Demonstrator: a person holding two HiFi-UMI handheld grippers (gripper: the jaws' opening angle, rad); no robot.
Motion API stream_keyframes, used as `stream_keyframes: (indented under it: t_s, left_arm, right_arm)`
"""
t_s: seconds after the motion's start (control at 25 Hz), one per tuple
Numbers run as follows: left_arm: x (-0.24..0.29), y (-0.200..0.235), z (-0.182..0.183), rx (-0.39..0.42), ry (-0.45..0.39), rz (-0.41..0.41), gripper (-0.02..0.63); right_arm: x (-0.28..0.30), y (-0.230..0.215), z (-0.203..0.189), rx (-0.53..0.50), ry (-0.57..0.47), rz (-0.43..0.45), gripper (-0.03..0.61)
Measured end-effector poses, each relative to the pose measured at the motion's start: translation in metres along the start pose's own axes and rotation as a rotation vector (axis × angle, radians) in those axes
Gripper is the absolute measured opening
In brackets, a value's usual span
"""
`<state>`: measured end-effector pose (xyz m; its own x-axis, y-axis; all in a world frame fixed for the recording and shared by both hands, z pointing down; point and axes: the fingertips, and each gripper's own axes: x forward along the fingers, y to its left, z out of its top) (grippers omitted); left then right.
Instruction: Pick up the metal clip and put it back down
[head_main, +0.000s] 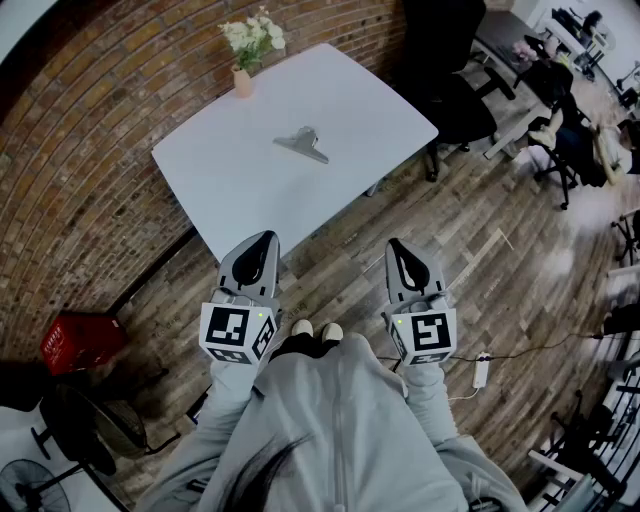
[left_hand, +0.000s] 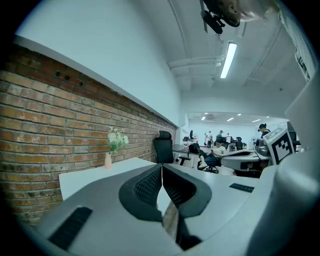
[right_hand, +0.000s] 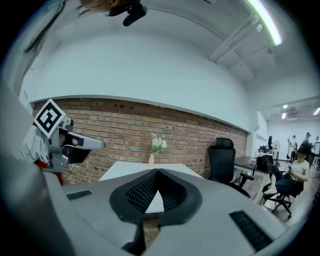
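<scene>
metal clip (head_main: 301, 144): seen on table (head_main: 230, 190) in head view only | vase (head_main: 242, 82): flowers (head_main: 252, 36) held | left gripper (left_hand: 161, 166), right gripper (right_hand: 157, 170): jaws pressed together, empty

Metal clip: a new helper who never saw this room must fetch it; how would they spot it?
Find the brick wall, then the white table beside it. The metal clip lies flat near the table's middle. It is silvery and low, unlike the upright pink vase of flowers at the wall-side corner.
</scene>
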<state>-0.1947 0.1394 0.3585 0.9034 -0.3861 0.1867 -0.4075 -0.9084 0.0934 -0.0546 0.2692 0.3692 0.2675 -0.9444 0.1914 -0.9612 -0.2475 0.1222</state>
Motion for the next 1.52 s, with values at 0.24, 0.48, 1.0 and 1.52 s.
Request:
stream_keyframes:
  t_s: [0.24,0.48,1.0,1.52]
  left_arm:
    - [-0.009,-0.008,0.000,0.011,0.000,0.018,0.029]
    - [-0.016,-0.020,-0.005,0.022,0.007,0.042,0.029]
    - [0.051,-0.006,-0.007,0.008,0.019,0.014,0.029]
    - [0.181,0.064,0.035,0.011,0.002,-0.019,0.029]
  right_arm:
    - [-0.015,-0.004,0.000,0.030,-0.016,0.004,0.025]
    - [-0.030,-0.008,-0.011,0.050,-0.015,0.027,0.026]
    - [0.020,-0.039,-0.024,0.081,0.017,0.028,0.026]
    - [0.153,-0.090,0.003,0.080,0.028,0.018,0.026]
